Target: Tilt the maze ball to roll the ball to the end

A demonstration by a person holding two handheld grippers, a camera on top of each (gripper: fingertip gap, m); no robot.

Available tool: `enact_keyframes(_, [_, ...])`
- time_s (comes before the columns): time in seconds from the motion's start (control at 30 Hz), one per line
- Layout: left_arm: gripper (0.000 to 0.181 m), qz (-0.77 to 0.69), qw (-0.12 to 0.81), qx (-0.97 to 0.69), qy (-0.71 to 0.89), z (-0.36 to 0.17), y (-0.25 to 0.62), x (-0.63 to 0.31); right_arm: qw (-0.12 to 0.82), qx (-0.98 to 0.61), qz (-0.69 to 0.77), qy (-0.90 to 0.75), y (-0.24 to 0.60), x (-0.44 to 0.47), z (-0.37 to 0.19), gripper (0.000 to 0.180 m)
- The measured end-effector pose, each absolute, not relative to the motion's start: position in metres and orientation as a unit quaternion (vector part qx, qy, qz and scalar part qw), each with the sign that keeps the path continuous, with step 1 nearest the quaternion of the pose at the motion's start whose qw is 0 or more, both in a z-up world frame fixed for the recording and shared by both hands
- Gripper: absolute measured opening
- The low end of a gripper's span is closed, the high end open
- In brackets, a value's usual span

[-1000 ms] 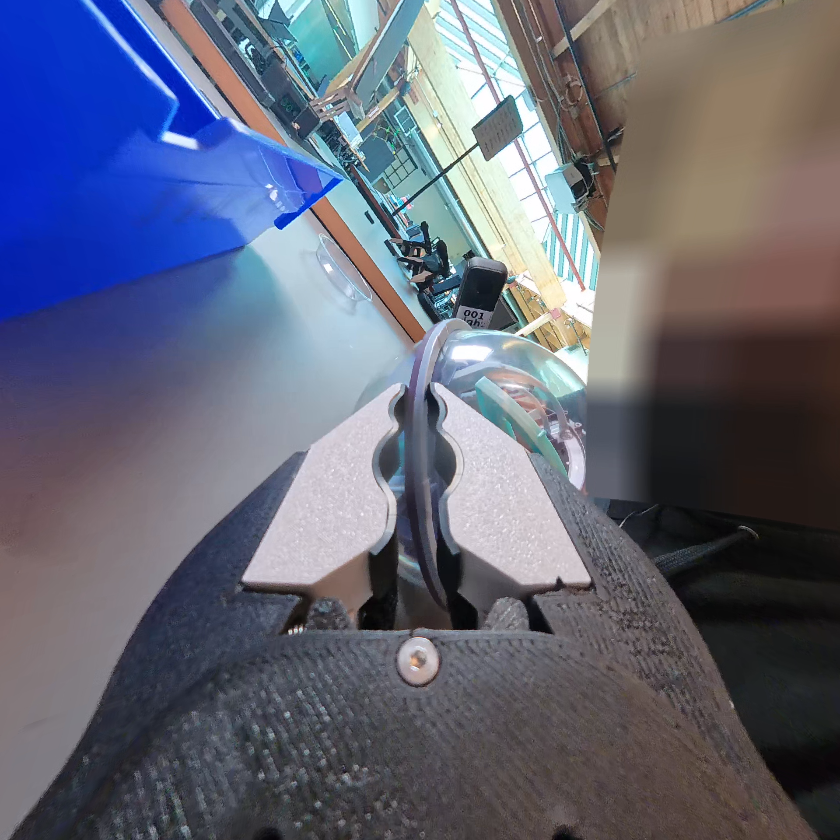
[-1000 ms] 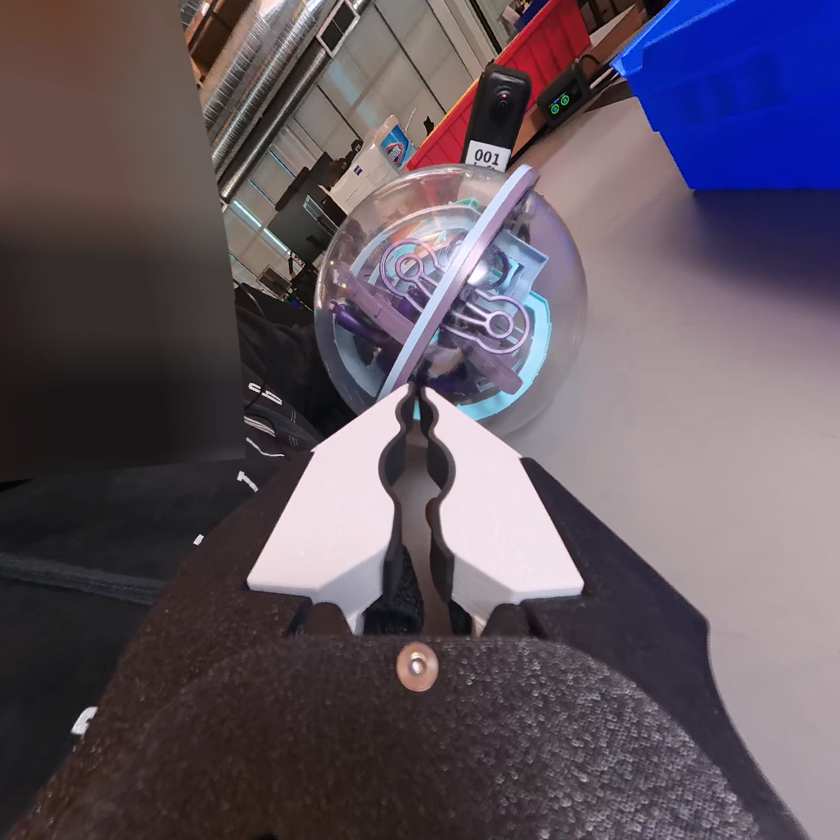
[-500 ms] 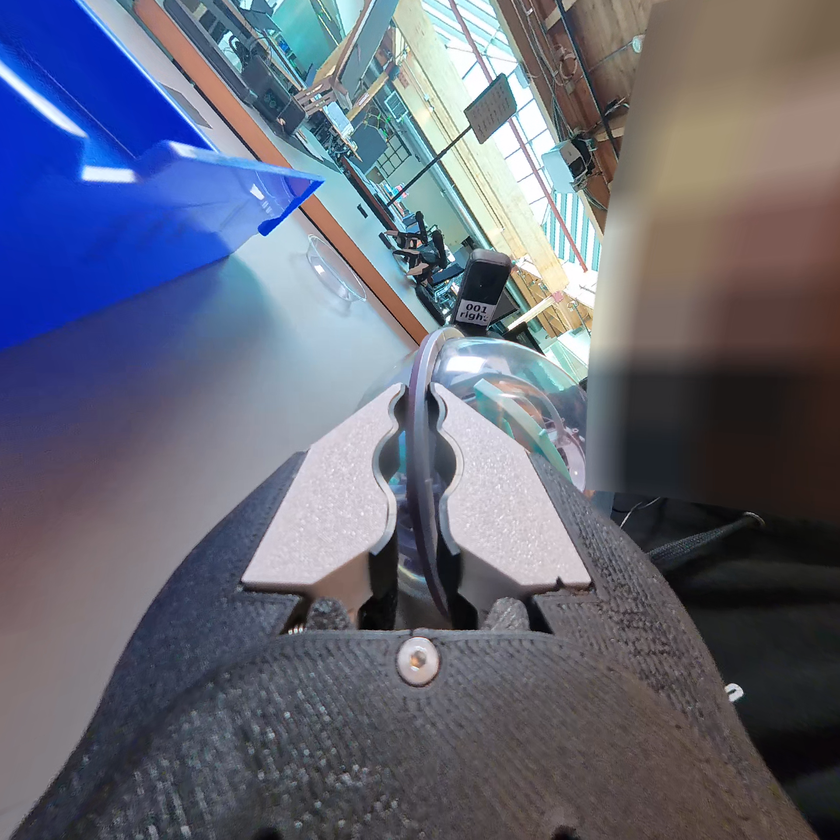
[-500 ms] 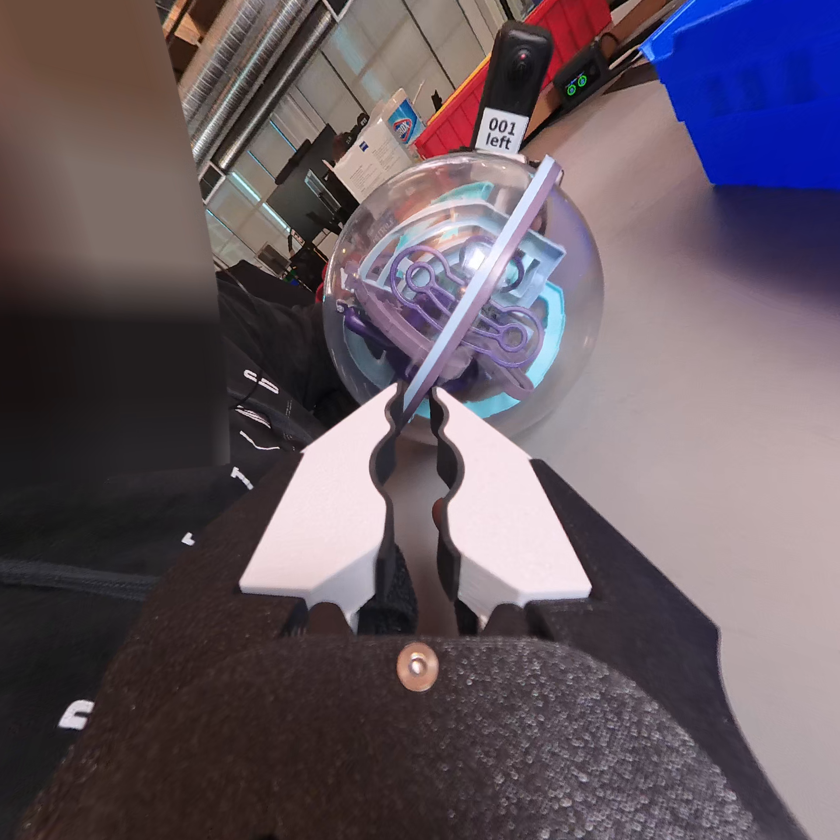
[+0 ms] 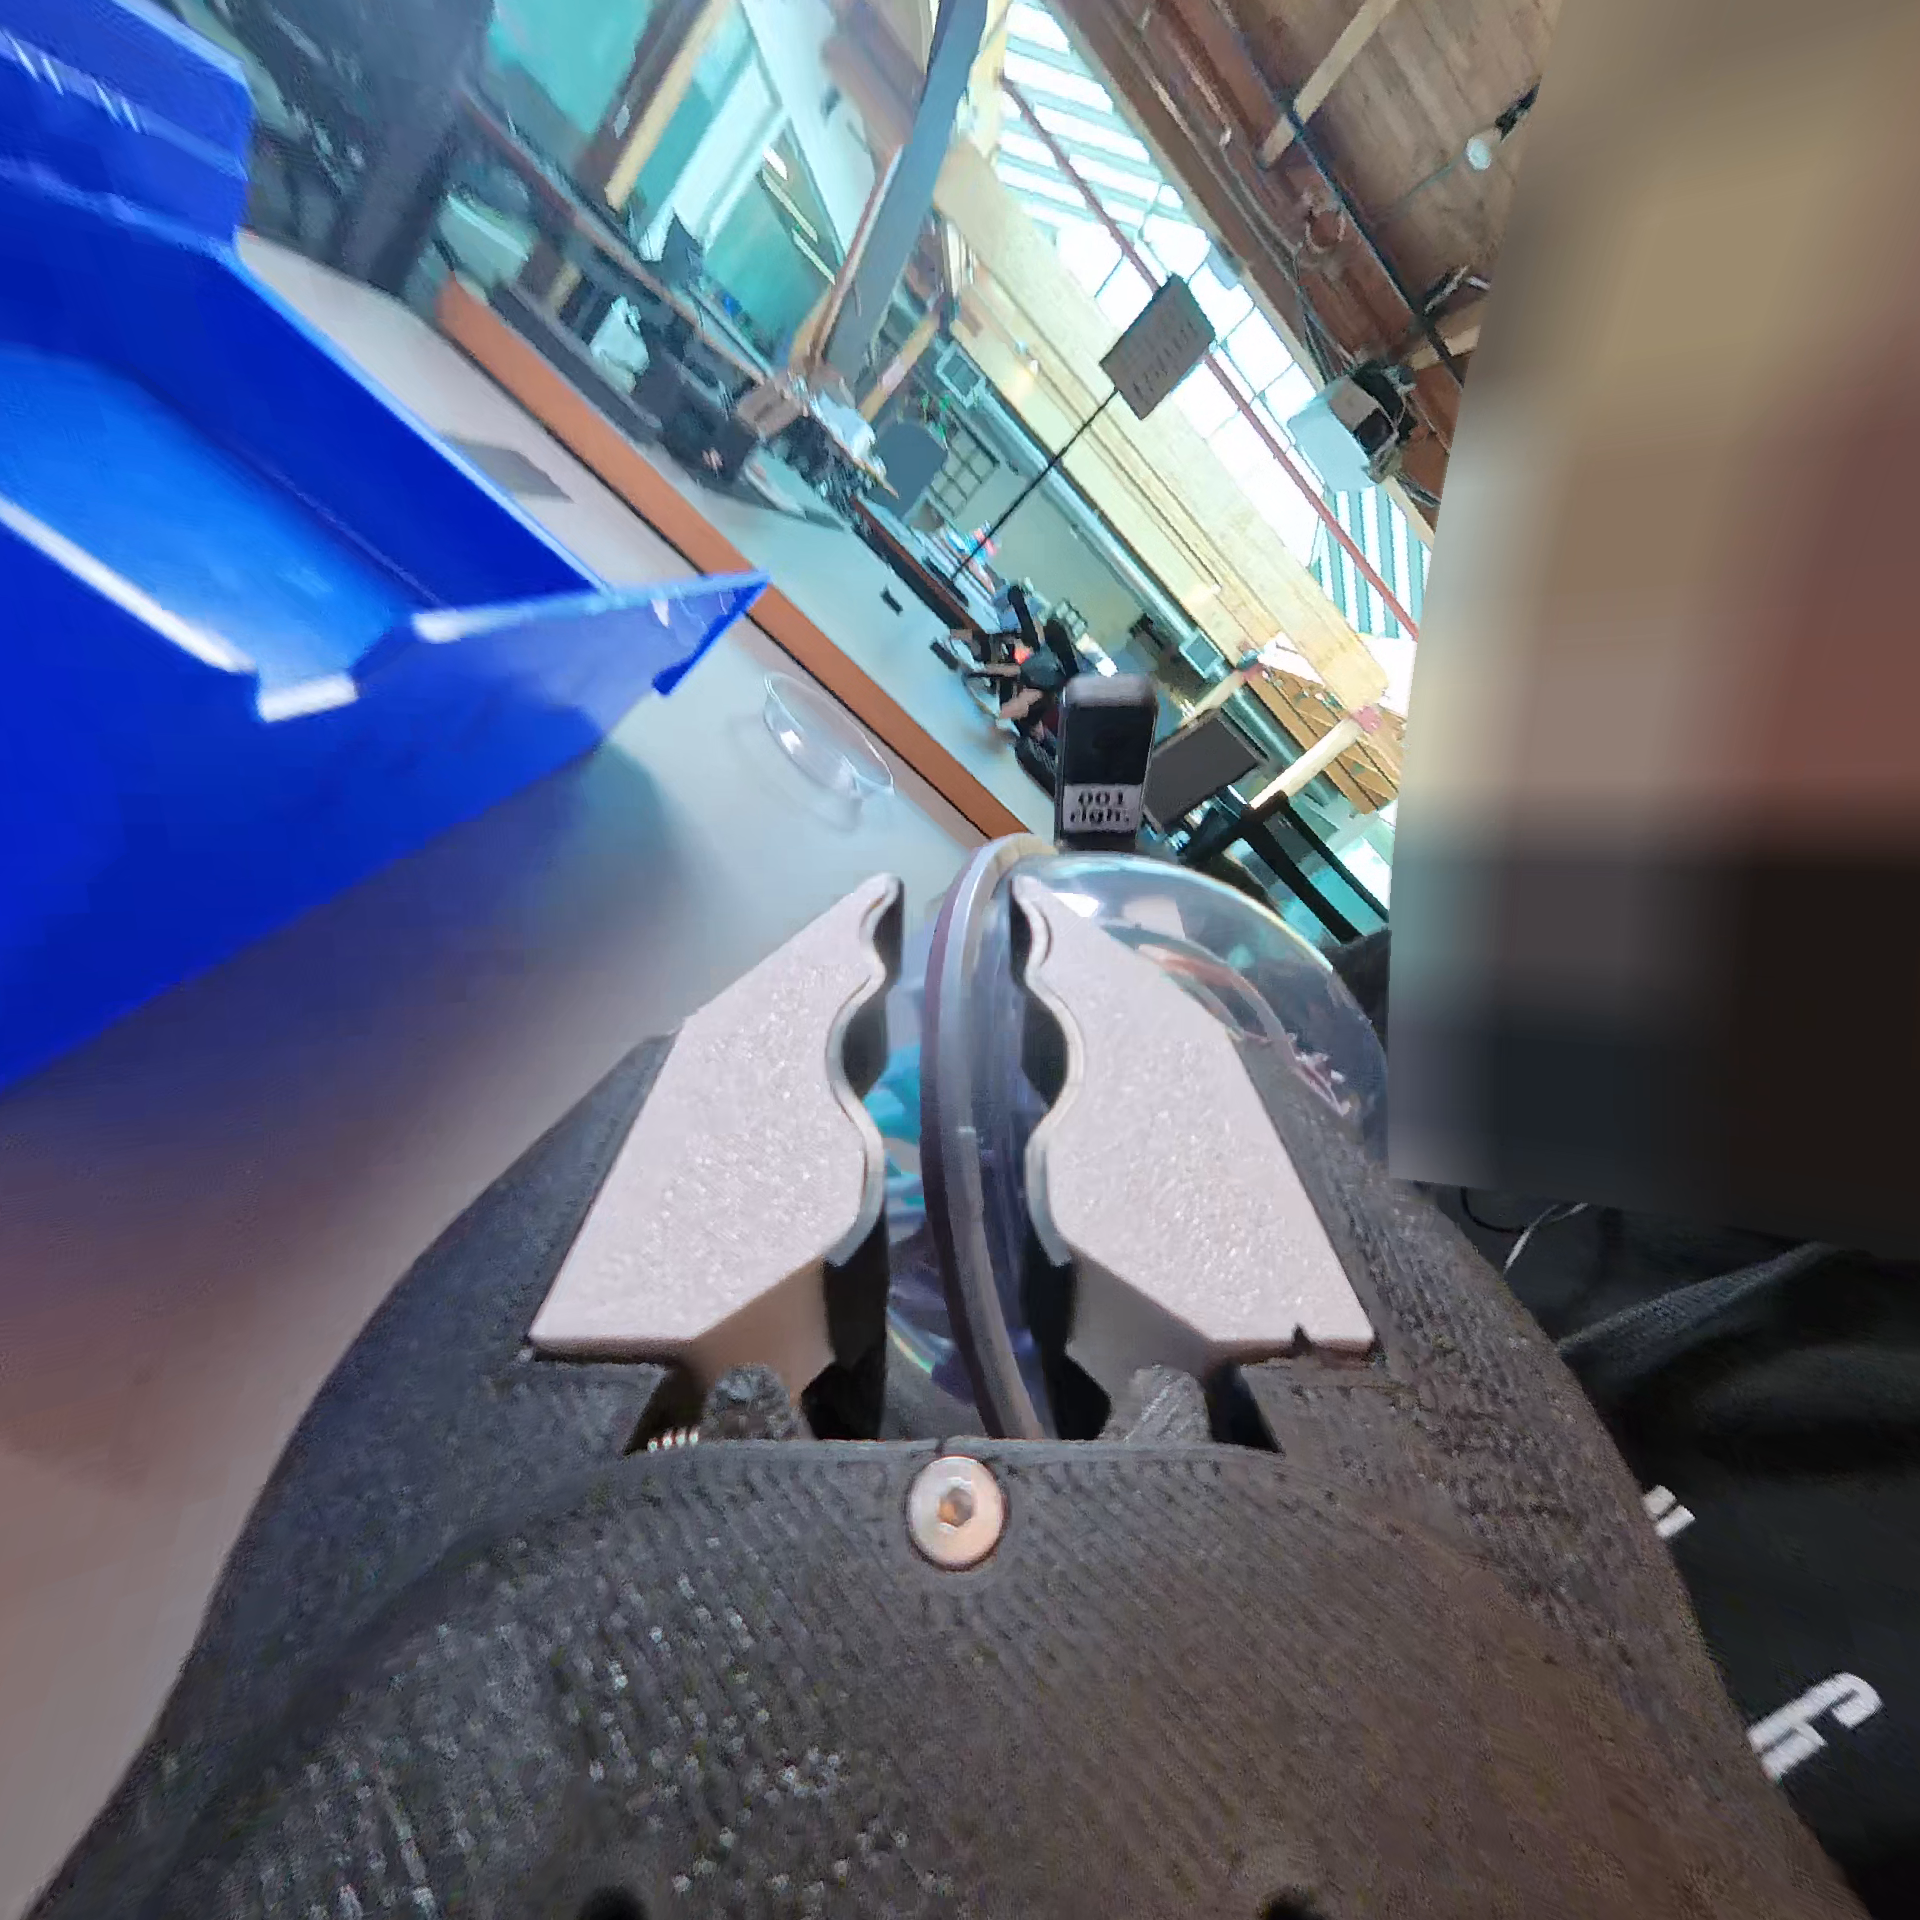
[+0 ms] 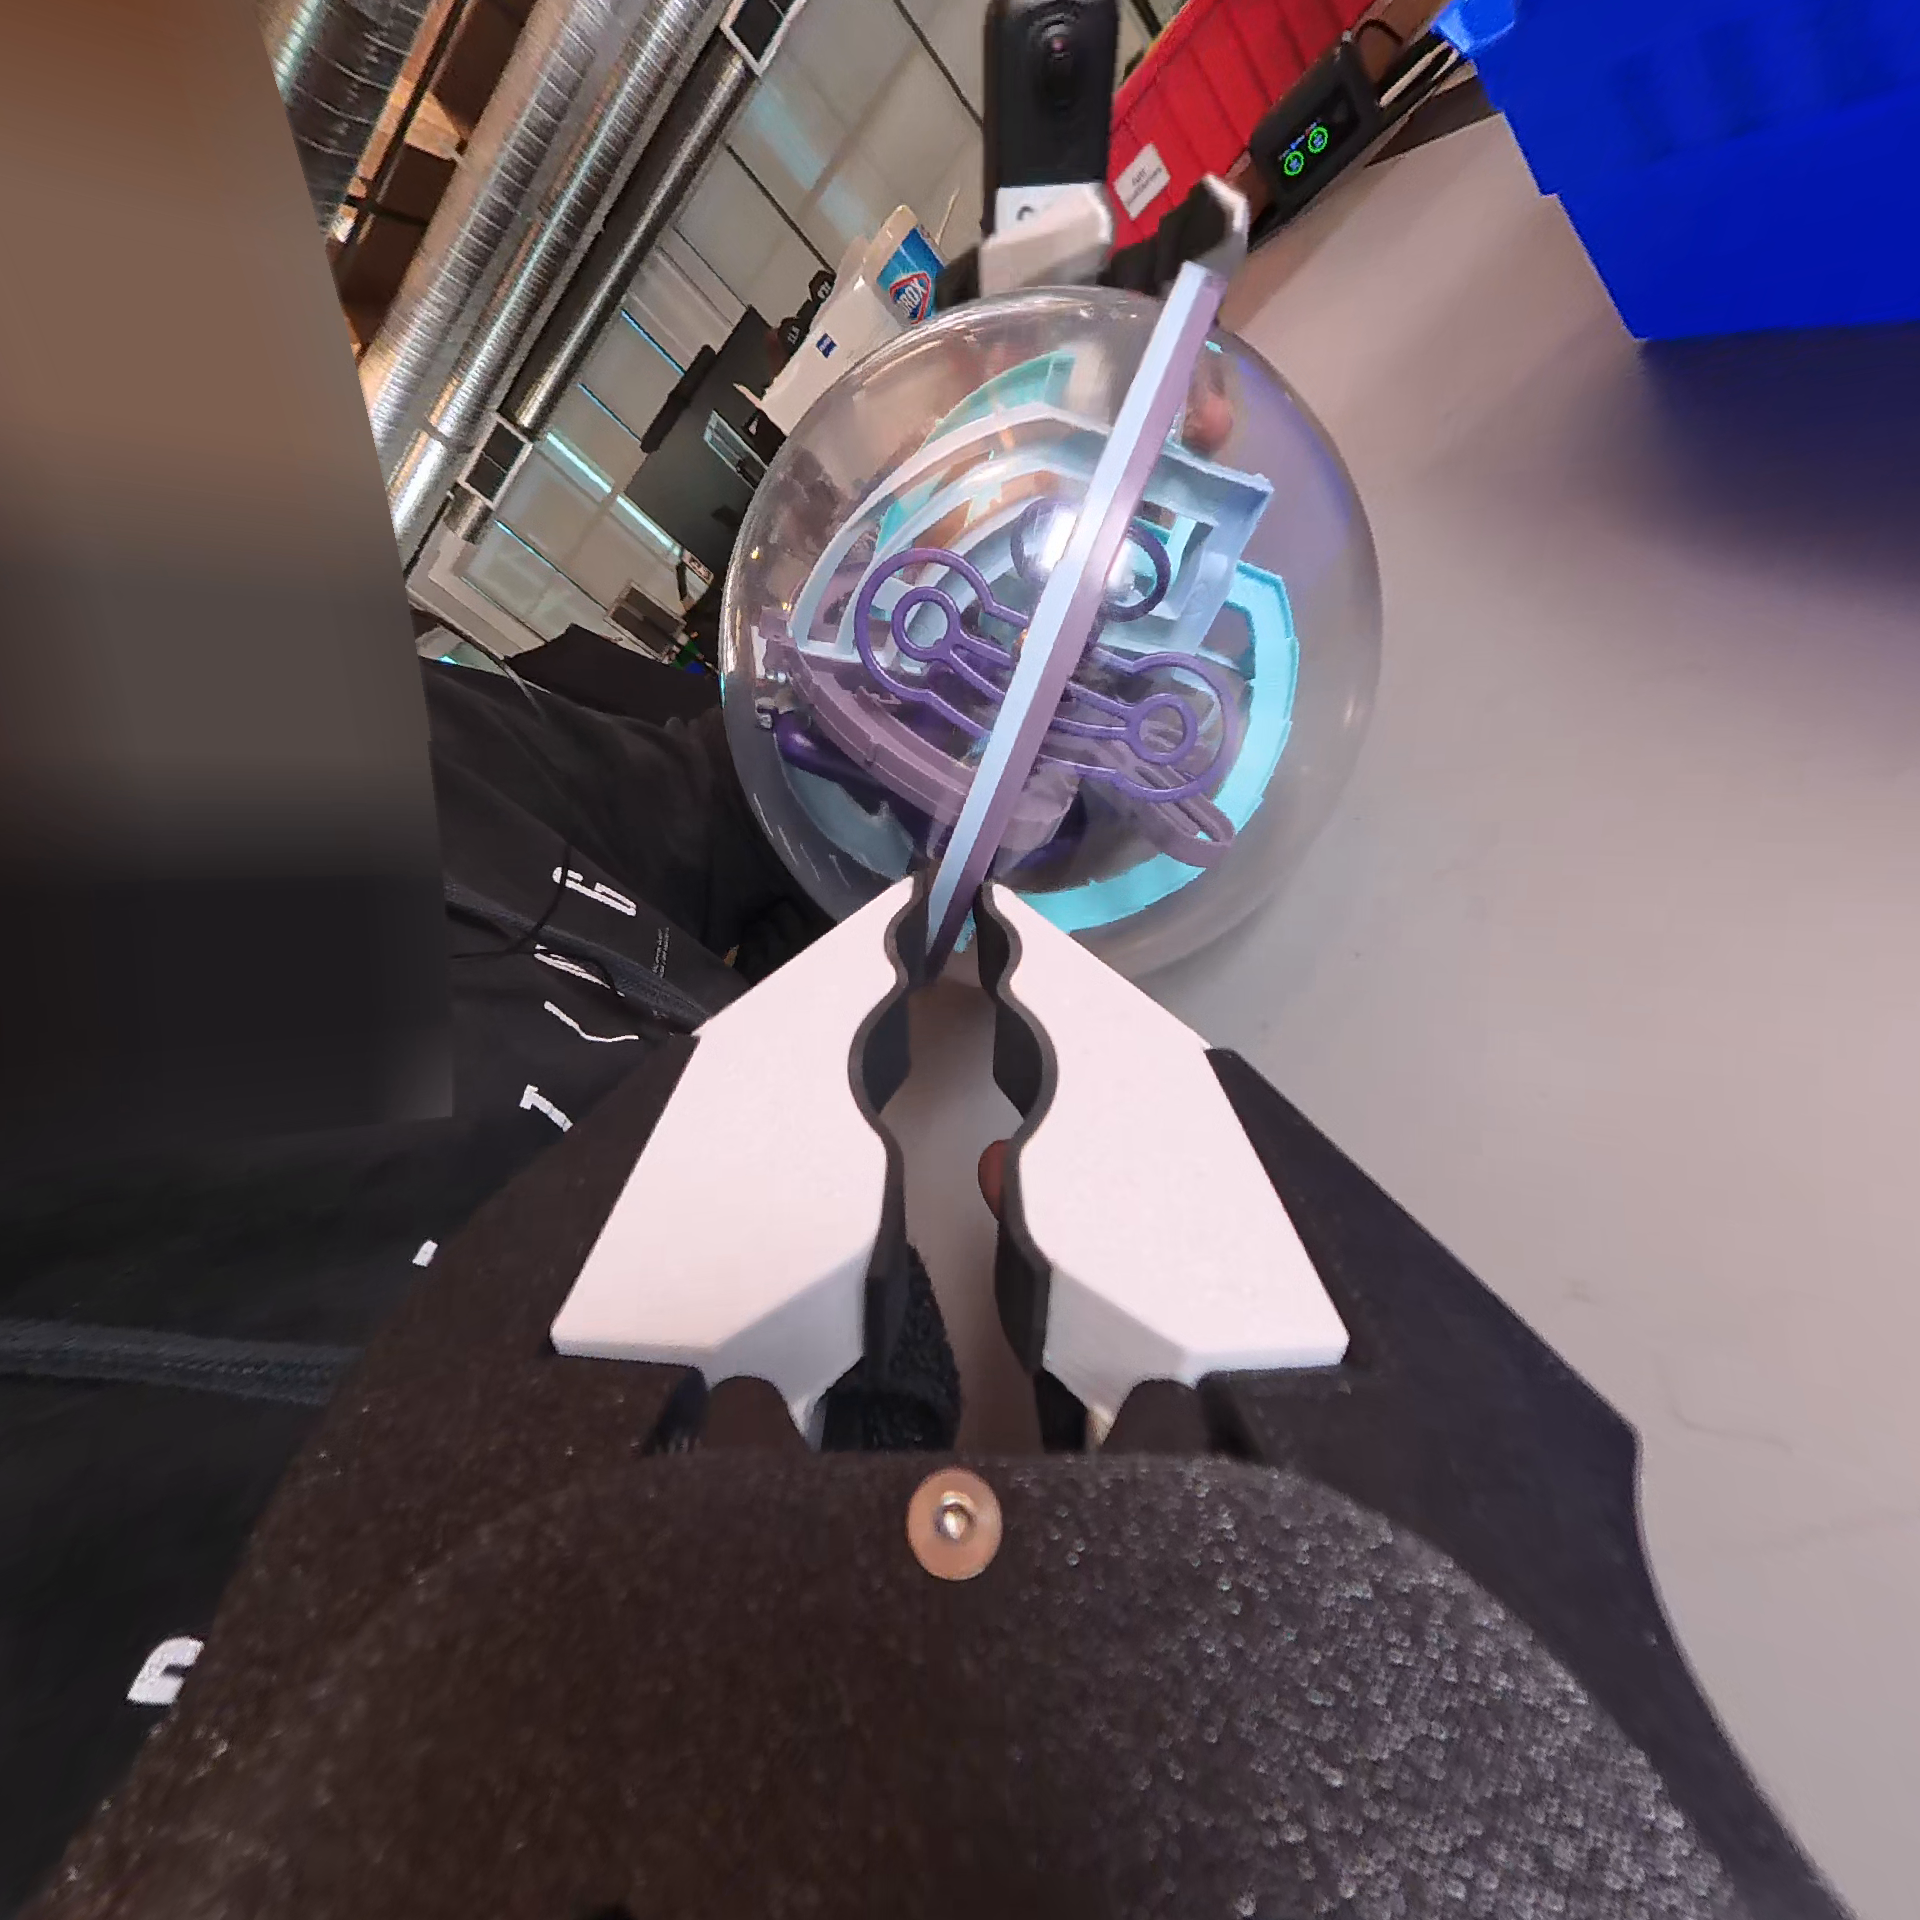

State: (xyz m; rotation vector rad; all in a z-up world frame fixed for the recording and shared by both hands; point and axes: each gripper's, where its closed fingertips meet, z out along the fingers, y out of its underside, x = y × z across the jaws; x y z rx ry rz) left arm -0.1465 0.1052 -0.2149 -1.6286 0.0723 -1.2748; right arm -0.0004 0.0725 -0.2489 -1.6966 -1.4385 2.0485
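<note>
The maze ball (image 6: 1049, 644) is a clear sphere with teal and purple tracks and a lavender ring (image 6: 1091, 582) around it. It sits low over the grey table (image 6: 1610, 831). My right gripper (image 6: 951, 904) is shut on the near end of the ring. My left gripper (image 5: 956, 894) straddles the opposite part of the ring (image 5: 961, 1039), its jaws slightly apart with gaps on both sides. The ball's dome (image 5: 1195, 966) shows just beyond the left fingers. The left gripper also shows behind the ball in the right wrist view (image 6: 1117, 223). I cannot make out the small ball inside.
A blue bin (image 5: 260, 675) stands on the table to the left of the left gripper and shows at the far right in the right wrist view (image 6: 1714, 156). A clear dish (image 5: 826, 743) lies near the table's far edge. A person's dark clothing (image 6: 260, 1143) is close by.
The left jaws have spread a little around the ring. The ball has tilted, with its ring standing steeper. The right gripper's tips have parted slightly but still hold the ring.
</note>
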Motion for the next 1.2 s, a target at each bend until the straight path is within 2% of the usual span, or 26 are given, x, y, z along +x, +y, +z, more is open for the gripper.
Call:
enact_keyframes(0.13, [0.052,-0.474,0.577,-0.663,0.056,-0.185,0.092,-0.155,0.055,-0.563,0.678,-0.469,0.073,0.0,-0.25,0.006])
enact_keyframes(0.23, [0.08,-0.415,0.594,-0.681,0.106,-0.173,0.074,-0.138,0.055,-0.563,0.679,-0.468,0.073,0.0,-0.251,0.006])
enact_keyframes(0.33, [0.11,-0.347,0.593,-0.709,0.159,-0.177,0.056,-0.112,0.053,-0.564,0.678,-0.469,0.073,0.001,-0.252,0.006])
enact_keyframes(0.43, [0.129,-0.281,0.586,-0.734,0.196,-0.194,0.047,-0.092,0.053,-0.562,0.677,-0.472,0.071,0.001,-0.253,0.006])
enact_keyframes(0.63, [0.133,-0.239,0.568,-0.75,0.239,-0.216,0.047,-0.074,0.076,-0.548,0.664,-0.504,0.063,0.001,-0.254,0.006])
enact_keyframes(1.2, [0.133,-0.265,0.604,-0.695,0.288,-0.218,0.038,-0.076,0.109,-0.507,0.667,-0.535,0.051,0.004,-0.244,0.005])
